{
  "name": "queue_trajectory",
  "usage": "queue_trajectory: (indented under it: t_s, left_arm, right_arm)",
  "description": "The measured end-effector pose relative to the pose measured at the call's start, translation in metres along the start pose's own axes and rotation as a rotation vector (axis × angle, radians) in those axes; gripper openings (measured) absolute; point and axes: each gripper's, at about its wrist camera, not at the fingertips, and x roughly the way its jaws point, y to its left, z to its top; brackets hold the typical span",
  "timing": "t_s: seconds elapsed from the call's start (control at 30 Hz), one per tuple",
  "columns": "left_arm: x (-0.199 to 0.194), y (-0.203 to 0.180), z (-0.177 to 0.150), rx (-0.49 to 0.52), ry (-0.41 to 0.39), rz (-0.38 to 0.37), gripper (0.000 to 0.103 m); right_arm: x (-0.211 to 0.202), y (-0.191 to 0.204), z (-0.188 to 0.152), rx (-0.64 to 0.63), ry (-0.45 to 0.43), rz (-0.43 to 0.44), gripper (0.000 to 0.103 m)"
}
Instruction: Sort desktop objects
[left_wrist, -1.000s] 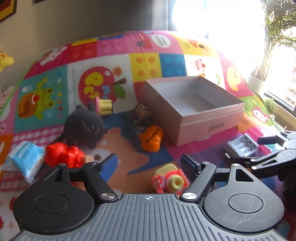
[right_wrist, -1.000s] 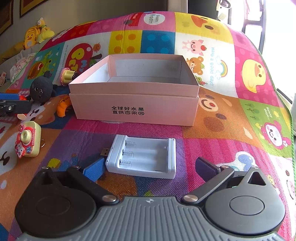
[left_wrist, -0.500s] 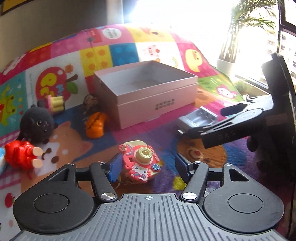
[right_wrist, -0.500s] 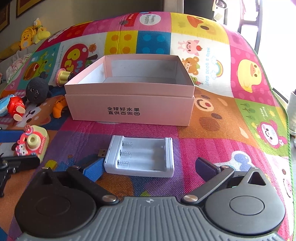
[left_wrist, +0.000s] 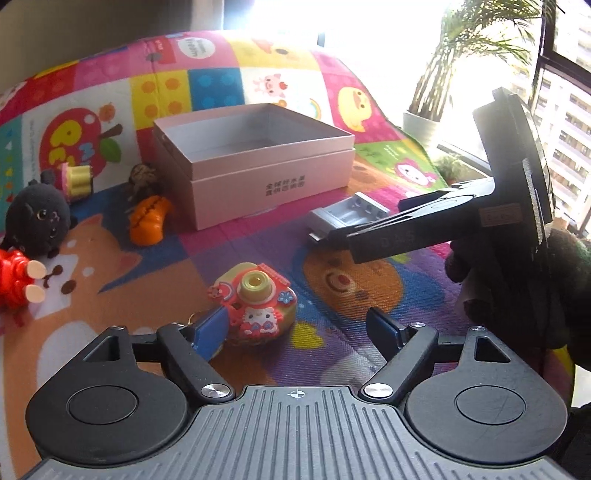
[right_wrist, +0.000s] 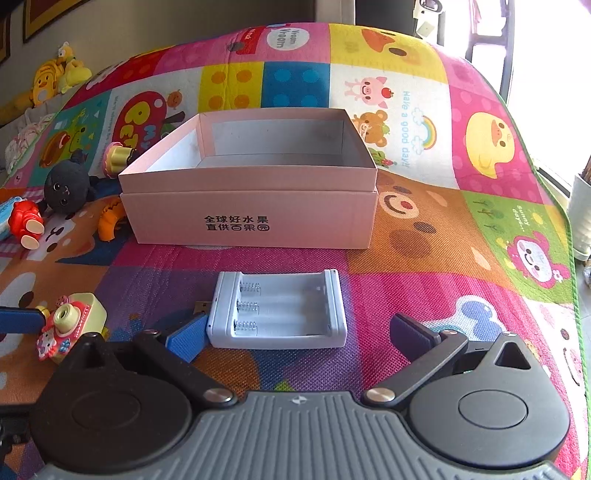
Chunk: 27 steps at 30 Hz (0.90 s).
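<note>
The left gripper (left_wrist: 300, 325) had its jaws apart and they had just been opening wider. The little pink and yellow toy camera (left_wrist: 255, 304) sat between them on the bright patchwork play mat (left_wrist: 369, 291), close against the blue pad on one side, and the other pad stood clear of it. Nothing was squeezed yet.

The right gripper (right_wrist: 295, 336) was also spread apart, with the white plastic battery holder (right_wrist: 277, 310) lying on the mat between its pads. One pad was just beside the holder's corner and the other was well apart from it.

The open pink cardboard box (right_wrist: 251, 218) stood behind both things and looked empty, so it was probably where the toys should go.

To do this step well, the left gripper should slide so the toy camera sits in the middle, then close slowly on its flat sides. The round lens on the front could slip, so the pads should stay off it. The toy should be lifted straight up before moving over the box wall. The black fuzzy plush toy (left_wrist: 35, 225), the orange toy (left_wrist: 149, 223) and the red figure (left_wrist: 16, 277) waited farther off.
</note>
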Motion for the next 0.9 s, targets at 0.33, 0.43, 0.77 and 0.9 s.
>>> queue_trajectory:
  t_s: [0.33, 0.43, 0.77, 0.9]
  left_arm:
    - [0.025, 0.002, 0.008, 0.001, 0.011, 0.159, 0.058]
    - [0.018, 0.001, 0.006, 0.044, 0.011, 0.132, 0.053]
    - [-0.015, -0.002, -0.015, 0.062, 0.064, -0.035, 0.072]
    - [-0.015, 0.006, -0.012, -0.067, 0.081, -0.071, 0.084]
  right_arm:
    - [0.002, -0.01, 0.0, 0.069, 0.007, -0.02, 0.103]
    - [0.002, -0.011, 0.0, 0.068, 0.009, -0.02, 0.103]
    - [0.003, -0.008, 0.0, 0.062, 0.013, -0.025, 0.103]
    - [0.003, -0.007, 0.0, 0.057, 0.015, -0.03, 0.103]
